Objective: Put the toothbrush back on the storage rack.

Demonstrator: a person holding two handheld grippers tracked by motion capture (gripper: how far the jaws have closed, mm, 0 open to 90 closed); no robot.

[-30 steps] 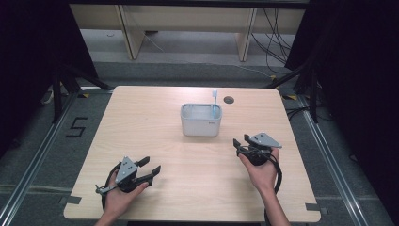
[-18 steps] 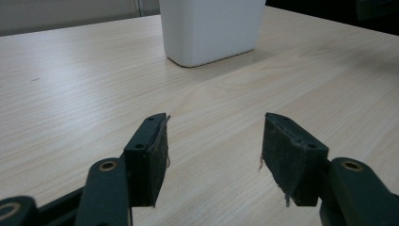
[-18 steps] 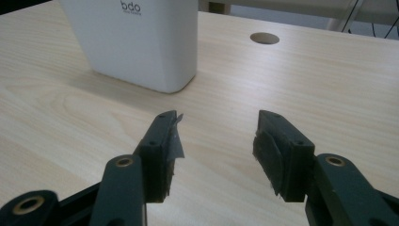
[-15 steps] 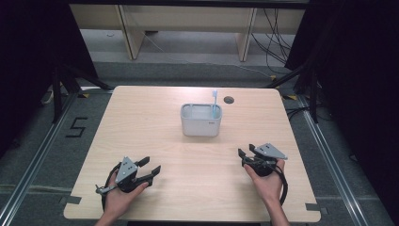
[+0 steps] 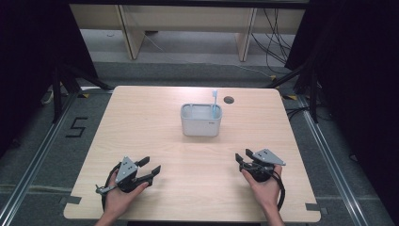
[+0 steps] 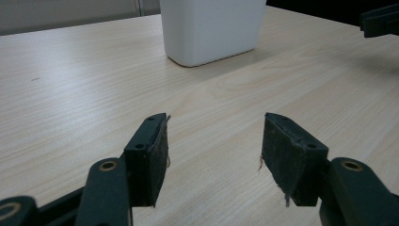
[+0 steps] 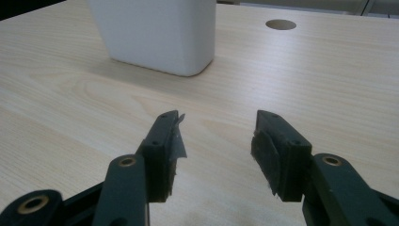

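Observation:
A white bin (image 5: 201,127) stands at the table's middle, towards the back, with a light-blue toothbrush (image 5: 215,100) upright in its right corner. My left gripper (image 5: 151,165) rests low at the front left, open, nothing between its pads (image 6: 214,136). At the front right sits my right gripper (image 5: 242,154), also open and empty (image 7: 216,136); its jaws have just been closing a little. Both point towards the bin (image 6: 211,28) (image 7: 155,33), well short of it.
The wooden table (image 5: 150,122) has a round cable hole (image 5: 229,100) (image 7: 281,24) behind the bin. Tips of the right gripper (image 6: 380,20) show at the top right of the left gripper view. Dark frames and floor rails flank the table.
My right hand has drawn back towards the front edge and sunk lower to the table. The left hand, the bin and the toothbrush have stayed put.

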